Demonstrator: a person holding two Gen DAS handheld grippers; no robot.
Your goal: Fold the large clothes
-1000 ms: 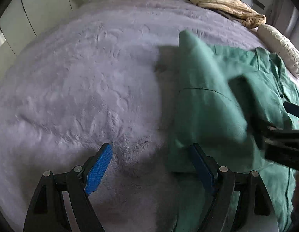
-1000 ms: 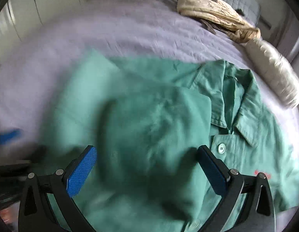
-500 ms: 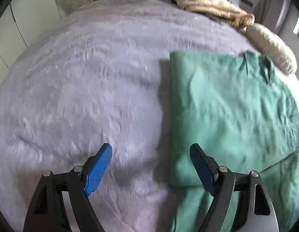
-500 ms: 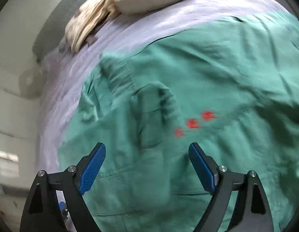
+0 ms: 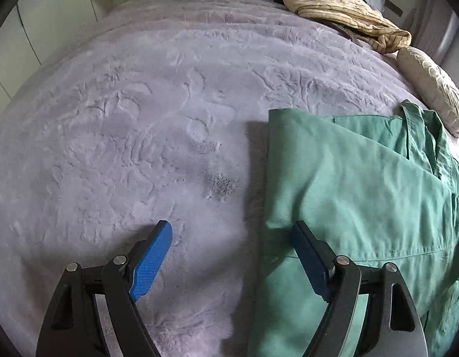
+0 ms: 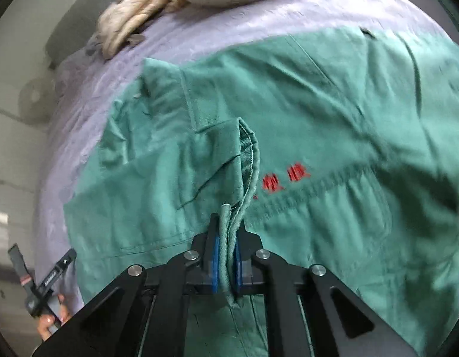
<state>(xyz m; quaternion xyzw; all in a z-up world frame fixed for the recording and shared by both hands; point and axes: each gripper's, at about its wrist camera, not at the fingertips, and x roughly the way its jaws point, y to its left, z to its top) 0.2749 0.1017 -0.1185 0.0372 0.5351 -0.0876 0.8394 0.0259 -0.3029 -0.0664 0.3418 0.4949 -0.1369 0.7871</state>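
A green collared shirt (image 5: 357, 184) lies on the purple bedspread (image 5: 140, 113), its left side folded over toward the middle. My left gripper (image 5: 232, 250) is open and empty, low over the bed, its right finger at the shirt's folded edge. In the right wrist view the shirt (image 6: 333, 125) shows red embroidered letters (image 6: 286, 178). My right gripper (image 6: 226, 255) is shut on a bunched hem or cuff of the shirt, lifting that strip of cloth.
A beige crumpled garment (image 5: 342, 9) and a cream pillow (image 5: 431, 89) lie at the head of the bed. Pale cupboard doors (image 5: 36, 23) stand at the left. The left hand and its gripper handle (image 6: 45, 291) show at the lower left of the right wrist view.
My right gripper has closed on a strip of the shirt near the red letters; it was open before. My left gripper stayed open and shifted slightly beside the folded edge.
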